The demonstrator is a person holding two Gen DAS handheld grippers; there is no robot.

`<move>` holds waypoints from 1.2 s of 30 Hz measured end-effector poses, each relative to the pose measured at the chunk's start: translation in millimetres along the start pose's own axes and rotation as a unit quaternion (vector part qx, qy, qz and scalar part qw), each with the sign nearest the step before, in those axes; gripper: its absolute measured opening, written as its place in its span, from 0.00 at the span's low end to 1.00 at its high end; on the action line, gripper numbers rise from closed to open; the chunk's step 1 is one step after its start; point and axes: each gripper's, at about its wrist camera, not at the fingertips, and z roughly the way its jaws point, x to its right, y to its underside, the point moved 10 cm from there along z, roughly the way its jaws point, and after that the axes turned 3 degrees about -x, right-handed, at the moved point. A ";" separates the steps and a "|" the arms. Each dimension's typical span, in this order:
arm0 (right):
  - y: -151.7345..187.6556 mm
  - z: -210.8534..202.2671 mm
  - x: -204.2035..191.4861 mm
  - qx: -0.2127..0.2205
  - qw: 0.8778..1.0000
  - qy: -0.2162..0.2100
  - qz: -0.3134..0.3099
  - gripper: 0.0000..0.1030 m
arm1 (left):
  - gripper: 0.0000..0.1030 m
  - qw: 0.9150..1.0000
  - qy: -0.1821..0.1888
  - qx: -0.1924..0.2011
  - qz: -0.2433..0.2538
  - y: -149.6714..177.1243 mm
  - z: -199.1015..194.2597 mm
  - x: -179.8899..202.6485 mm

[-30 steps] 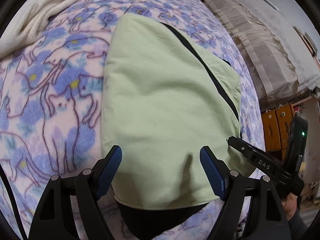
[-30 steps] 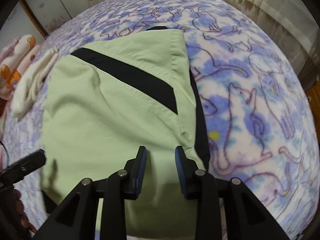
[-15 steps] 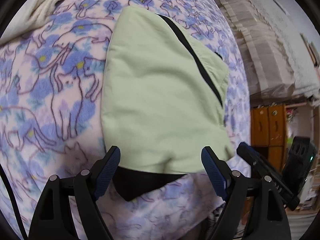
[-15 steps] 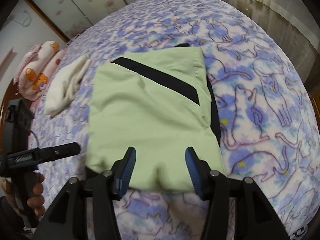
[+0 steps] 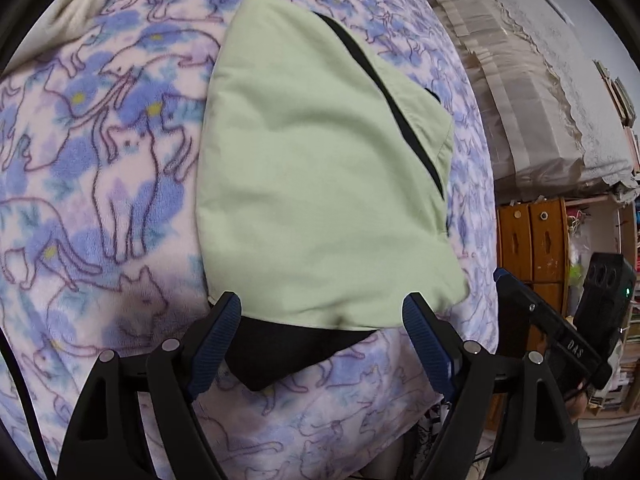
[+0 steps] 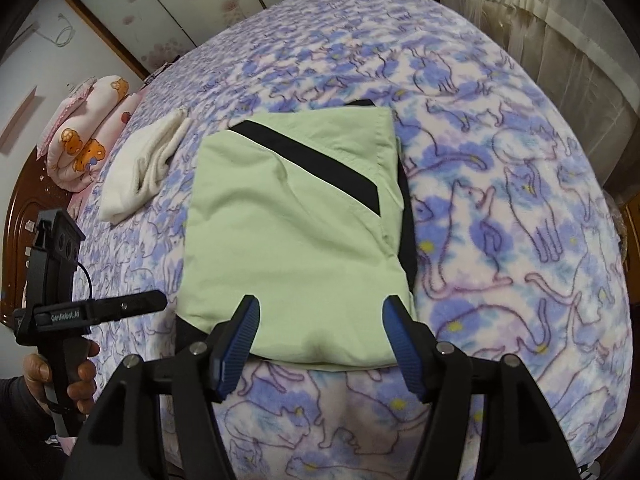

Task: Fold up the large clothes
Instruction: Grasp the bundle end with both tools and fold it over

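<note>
Left wrist view: the pale green garment with black trim (image 5: 320, 184) is lying folded into a compact packet on the blue cat-print fleece blanket (image 5: 100, 152), its folding apparently finished; the left gripper (image 5: 322, 322) is hovering above its near edge, jaws wide apart, gripping nothing.

Right wrist view: the right gripper (image 6: 320, 330) is opening its jaws over the same packet's near edge, nothing pinched between them, beside a folded cream cloth (image 6: 144, 172).

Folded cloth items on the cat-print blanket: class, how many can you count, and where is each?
2. The green garment lies in the middle of the blanket; the cream cloth lies apart, to its left in the right wrist view. Others may lie out of frame.
</note>
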 end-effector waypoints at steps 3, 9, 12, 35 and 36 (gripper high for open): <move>0.4 14.0 11.7 -0.011 1.000 -0.009 0.014 0.62 | 0.79 1.000 0.005 -0.004 0.002 -1.6 10.8 -6.5; -4.6 49.2 43.0 -0.030 0.998 -0.030 0.054 0.62 | 0.79 1.000 0.007 0.015 0.009 -15.1 23.7 -17.8; -10.8 66.8 58.5 -0.036 0.996 -0.044 0.069 0.62 | 0.79 1.000 0.011 0.020 -0.009 -22.6 30.0 -30.7; -52.8 138.0 27.5 -0.080 0.968 -0.237 0.010 0.47 | 0.82 0.995 0.092 0.009 -0.038 -53.4 82.6 -32.8; -53.0 139.2 28.1 -0.081 0.968 -0.238 0.015 0.45 | 0.82 0.995 0.089 0.008 -0.038 -54.8 84.0 -30.8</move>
